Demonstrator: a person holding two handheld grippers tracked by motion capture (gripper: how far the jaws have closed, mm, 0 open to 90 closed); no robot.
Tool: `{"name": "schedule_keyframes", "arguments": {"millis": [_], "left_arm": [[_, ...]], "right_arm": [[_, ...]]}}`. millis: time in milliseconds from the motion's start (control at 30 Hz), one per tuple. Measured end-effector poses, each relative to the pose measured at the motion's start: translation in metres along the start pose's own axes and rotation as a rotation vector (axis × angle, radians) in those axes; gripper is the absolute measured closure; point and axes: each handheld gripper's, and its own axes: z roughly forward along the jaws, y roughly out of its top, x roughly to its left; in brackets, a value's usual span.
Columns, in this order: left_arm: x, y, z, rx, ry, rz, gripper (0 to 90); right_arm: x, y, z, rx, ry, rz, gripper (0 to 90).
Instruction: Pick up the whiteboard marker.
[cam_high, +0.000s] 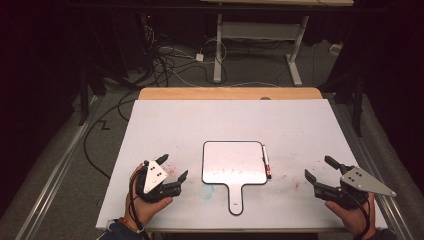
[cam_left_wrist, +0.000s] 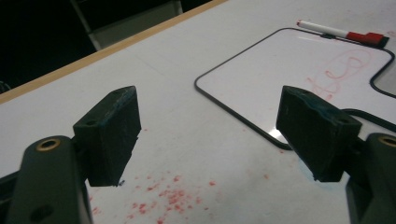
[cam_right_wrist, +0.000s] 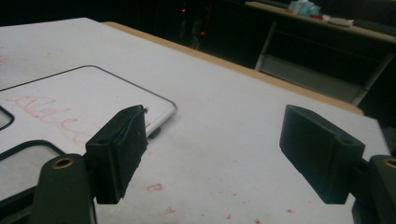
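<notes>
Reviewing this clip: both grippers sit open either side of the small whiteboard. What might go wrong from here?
The marker lies tight along the whiteboard's right edge, so the right gripper may catch the board rim or roll the marker away when closing on it. The board is thin and flat on the table; the left gripper may slide it rather than pin it. Faint red writing could smear if touched.

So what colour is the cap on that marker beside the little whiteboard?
Red, on a white marker with a black tip; the left gripper view shows it best.
</notes>
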Motion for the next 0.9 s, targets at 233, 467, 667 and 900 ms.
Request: {"name": "schedule_keyframes", "arguments": {"millis": [233, 467, 667, 900], "left_arm": [[-0.004, -0.012, 0.005, 0.074, -0.029, 0.034, 20.5], [-0.004, -0.014, 0.004, 0.083, -0.031, 0.028, 20.3], [-0.001, -0.017, 0.005, 0.107, -0.017, 0.029, 20.6], [0.001, -0.019, 0.003, 0.119, -0.004, 0.034, 21.1]], "right_arm": [[0.0, -0.002, 0.004, 0.006, 0.004, 0.032, 27.7], [0.007, 0.001, 0.014, 0.029, 0.051, 0.027, 28.0], [0.012, 0.001, 0.034, 0.108, 0.1, 0.021, 28.2], [0.011, 0.008, 0.067, 0.269, 0.18, 0.071, 27.9]]}}
